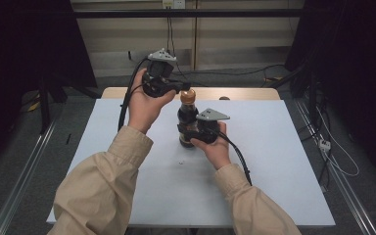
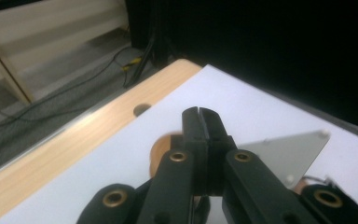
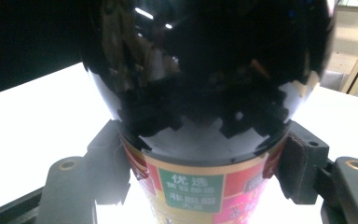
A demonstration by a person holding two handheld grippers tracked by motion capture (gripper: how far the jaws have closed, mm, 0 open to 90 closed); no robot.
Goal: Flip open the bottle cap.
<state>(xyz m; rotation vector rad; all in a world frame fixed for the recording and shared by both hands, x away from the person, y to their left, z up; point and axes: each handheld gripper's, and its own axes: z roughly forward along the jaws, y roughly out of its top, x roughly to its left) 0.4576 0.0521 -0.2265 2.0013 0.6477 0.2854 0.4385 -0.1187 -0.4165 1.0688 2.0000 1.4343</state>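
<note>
From above, even light falls on my white surface (image 1: 274, 161) while the room to left and right sinks into near black. My right gripper's view is soft with closeness: the dark bottle (image 3: 209, 70) throws bright glints and mirrored reflections, and the surface behind it burns out white. My left gripper's (image 2: 204, 122) near parts blur.

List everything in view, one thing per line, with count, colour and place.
dark glass bottle with an amber cap: one, near-black with a red and green label, upright at the table's middle, clamped by the right claw.
white table sheet: one, white, covering the tabletop.
wooden table edge: one, pale wood, along the far side, with a small hole.
floor cables: several, black and white, right of the table.
left claw: one, black, jaws shut on nothing, raised beside the bottle cap.
right claw: one, black, shut on the bottle's labelled body.
beige sleeves: two, entering from the bottom.
</note>
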